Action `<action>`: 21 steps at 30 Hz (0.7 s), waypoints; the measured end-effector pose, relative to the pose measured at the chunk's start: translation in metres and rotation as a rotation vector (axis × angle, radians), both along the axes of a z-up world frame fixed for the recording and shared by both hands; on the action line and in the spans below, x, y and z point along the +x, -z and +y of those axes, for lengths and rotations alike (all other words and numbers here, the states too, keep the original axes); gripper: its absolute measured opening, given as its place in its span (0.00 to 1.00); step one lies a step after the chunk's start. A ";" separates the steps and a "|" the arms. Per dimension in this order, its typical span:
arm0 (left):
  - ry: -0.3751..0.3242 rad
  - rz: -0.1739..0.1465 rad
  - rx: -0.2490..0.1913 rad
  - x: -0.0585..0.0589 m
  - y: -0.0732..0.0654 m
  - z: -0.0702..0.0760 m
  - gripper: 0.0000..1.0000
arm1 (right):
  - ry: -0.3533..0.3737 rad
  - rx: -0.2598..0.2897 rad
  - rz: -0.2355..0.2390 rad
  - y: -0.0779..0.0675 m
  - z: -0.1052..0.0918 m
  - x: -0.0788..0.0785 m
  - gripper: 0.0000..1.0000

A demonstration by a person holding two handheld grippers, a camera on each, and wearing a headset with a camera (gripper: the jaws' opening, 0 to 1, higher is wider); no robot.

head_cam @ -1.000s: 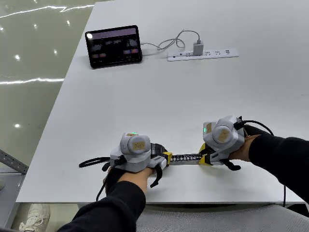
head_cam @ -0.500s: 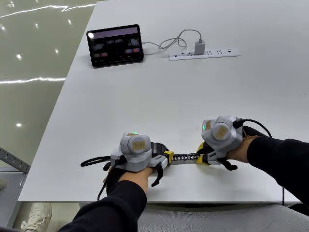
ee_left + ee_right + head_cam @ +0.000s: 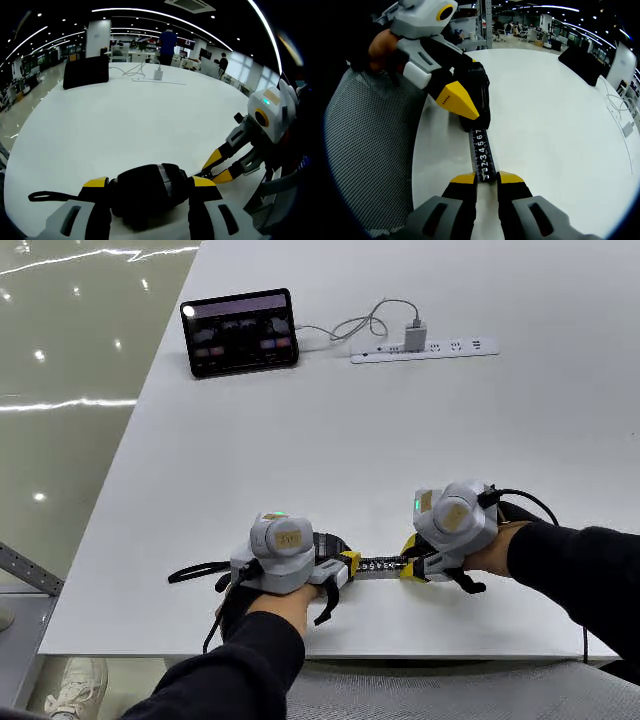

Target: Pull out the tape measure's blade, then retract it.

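The white tabletop (image 3: 350, 430) takes up most of the head view, with glossy floor (image 3: 70, 390) past its left edge. A dark tablet (image 3: 240, 332) stands propped near the far left corner. To its right lies a white power strip (image 3: 425, 349).

At the near edge, the person's two dark-sleeved arms each hold a grey hand-held gripper with yellow-tipped jaws, and the two point at each other. The left hand-held gripper (image 3: 335, 565) has its jaws set fairly wide apart and clamped on the two sides of the tape measure (image 3: 147, 190). This is a rounded black case that rests on the tabletop near the front edge. The right hand-held gripper (image 3: 486, 177) has its jaws drawn narrow, and the free end of the blade (image 3: 481, 152) is pinched between the tips.

The blade is pulled out only a short way. It runs flat and straight, just above or on the tabletop, from the mouth of the case across to the right jaws. White numerals from 2 to 7 are printed on its dark face. A thin black strap (image 3: 190, 572) trails from the case towards the left. A small white charger (image 3: 415, 338) is plugged into the power strip, and its cable (image 3: 350, 328) loops across to the tablet.
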State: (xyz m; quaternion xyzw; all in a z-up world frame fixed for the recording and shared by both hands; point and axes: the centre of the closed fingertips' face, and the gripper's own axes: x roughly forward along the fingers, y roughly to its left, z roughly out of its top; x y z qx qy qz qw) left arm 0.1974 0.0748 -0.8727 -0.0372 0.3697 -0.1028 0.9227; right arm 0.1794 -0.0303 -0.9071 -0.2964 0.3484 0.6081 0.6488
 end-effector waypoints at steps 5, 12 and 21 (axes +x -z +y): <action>0.001 0.001 0.001 0.000 0.000 0.000 0.58 | -0.003 0.017 -0.001 -0.001 0.004 0.000 0.11; -0.004 -0.001 -0.007 0.000 0.000 0.001 0.58 | -0.028 0.039 -0.023 0.000 0.010 -0.002 0.11; -0.002 0.001 -0.009 0.000 0.000 0.000 0.58 | -0.010 0.053 -0.016 -0.001 0.016 0.000 0.10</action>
